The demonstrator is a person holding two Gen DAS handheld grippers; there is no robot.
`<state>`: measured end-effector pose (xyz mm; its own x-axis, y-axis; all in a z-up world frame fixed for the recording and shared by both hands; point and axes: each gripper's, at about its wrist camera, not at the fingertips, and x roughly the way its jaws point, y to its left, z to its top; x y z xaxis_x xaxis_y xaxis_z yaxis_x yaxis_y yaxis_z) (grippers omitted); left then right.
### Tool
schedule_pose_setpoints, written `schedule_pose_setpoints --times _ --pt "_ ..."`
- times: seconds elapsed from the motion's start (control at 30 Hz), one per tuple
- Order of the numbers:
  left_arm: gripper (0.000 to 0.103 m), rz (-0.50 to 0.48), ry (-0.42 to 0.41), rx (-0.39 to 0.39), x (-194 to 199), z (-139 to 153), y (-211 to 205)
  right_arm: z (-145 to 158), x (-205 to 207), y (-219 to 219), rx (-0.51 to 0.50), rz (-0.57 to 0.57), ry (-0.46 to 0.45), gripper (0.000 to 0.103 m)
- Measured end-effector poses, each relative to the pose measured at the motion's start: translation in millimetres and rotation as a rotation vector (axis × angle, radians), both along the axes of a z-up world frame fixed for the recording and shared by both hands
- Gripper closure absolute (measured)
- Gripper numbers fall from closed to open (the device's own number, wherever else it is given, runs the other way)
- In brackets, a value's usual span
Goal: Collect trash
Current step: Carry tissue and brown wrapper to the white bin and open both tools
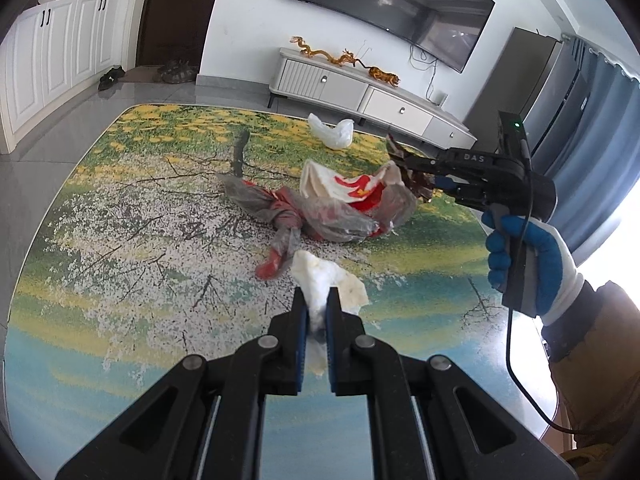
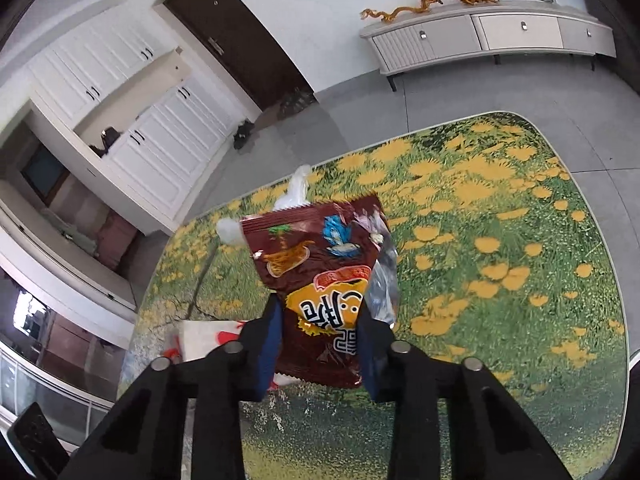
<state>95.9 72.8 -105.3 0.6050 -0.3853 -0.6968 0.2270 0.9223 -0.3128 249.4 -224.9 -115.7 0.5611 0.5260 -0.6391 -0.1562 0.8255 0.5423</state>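
Left gripper [image 1: 318, 300] clenched on a crumpled white tissue [image 1: 324, 276], held above the floral rug [image 1: 120, 220]. Right gripper [image 2: 320, 308] grasps a brown snack wrapper [image 2: 316, 264], also above the rug, over the plastic bag of rubbish [image 1: 340, 208] lying mid-rug.

The rug [image 1: 120, 220] is printed with yellow flowers on green, white speckled blossom on dark branches, and blue-green toward six o'clock. The snack packet [image 2: 320, 280] is dark maroon with a yellow patch, blue bird and brown figures. The crumpled tissue [image 1: 324, 280] is off-white. The tongs [image 1: 317, 312] are black with blue pads, and the glove [image 1: 532, 264] is blue and white.
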Motion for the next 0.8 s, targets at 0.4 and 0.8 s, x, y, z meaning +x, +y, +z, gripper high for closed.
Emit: schedule_pose_setpoints --times 0.4,0.8 --pt "0.095 -0.031 -0.034 -0.006 -10 21 -15 34 -62 -37 0.010 0.015 -0.077 0.074" --pt "0.096 -0.302 -0.043 0.008 -2 43 -141 31 -185 -166 -0.025 -0.230 -0.058 0.074"
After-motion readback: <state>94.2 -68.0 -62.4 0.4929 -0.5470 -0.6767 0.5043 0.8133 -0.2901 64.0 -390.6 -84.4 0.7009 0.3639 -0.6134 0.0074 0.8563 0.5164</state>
